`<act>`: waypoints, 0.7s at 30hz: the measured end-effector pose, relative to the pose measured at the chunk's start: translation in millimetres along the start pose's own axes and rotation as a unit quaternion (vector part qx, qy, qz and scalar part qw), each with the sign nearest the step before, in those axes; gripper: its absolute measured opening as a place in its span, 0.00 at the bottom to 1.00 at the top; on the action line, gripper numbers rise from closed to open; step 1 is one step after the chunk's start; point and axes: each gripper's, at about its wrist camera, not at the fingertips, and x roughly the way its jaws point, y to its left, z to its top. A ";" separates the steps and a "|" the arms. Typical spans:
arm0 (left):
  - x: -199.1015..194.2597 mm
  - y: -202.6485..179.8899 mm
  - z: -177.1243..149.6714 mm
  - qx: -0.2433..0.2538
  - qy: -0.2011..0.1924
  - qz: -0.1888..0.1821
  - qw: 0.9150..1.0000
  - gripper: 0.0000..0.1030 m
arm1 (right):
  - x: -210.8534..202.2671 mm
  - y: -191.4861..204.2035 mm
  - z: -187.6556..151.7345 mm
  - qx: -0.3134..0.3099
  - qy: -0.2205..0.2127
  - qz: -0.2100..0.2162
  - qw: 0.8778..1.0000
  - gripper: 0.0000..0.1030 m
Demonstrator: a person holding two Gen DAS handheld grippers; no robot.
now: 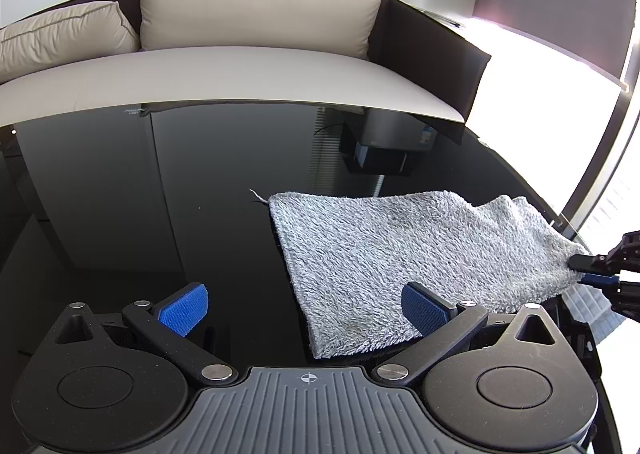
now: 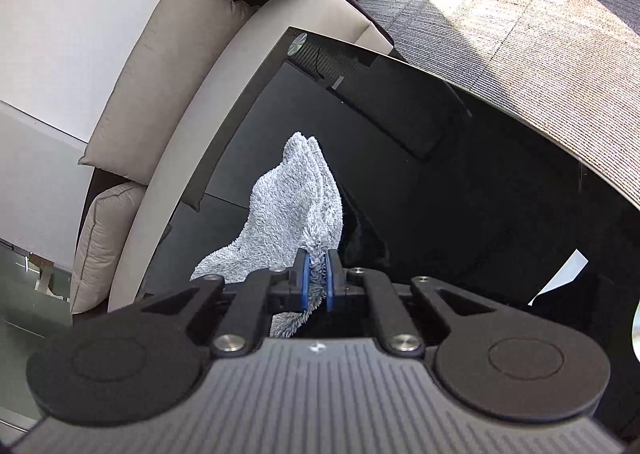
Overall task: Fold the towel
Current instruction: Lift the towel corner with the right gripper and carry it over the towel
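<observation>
Black glass table (image 1: pixel 120 194) is carrying the grey towel (image 1: pixel 380 254) before a beige sofa (image 1: pixel 240 66). Right gripper (image 2: pixel 316 278) is pinching the towel's corner; left gripper (image 1: pixel 298 308) is hovering unclenched at its near edge.

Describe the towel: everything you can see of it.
The towel is a small grey terry cloth with a shaggy, looped pile and a loose thread at one corner. Most of it lies flat on the glossy black table. One corner is lifted and creased, pinched between the blue pads of the right gripper. The left gripper stands open at its near edge.
</observation>
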 end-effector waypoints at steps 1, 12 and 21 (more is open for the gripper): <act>0.3 -0.1 -0.3 0.001 0.002 0.000 1.000 0.99 | -0.2 1.7 -0.3 -0.006 -0.002 -0.001 1.000 0.08; 1.4 3.6 -0.2 -0.001 0.006 0.004 1.000 0.99 | -5.0 7.9 2.1 -0.050 -0.034 -0.022 0.998 0.08; 1.2 7.2 -0.4 0.000 0.009 0.003 1.000 0.99 | -7.7 18.1 0.3 -0.088 -0.042 -0.021 0.995 0.08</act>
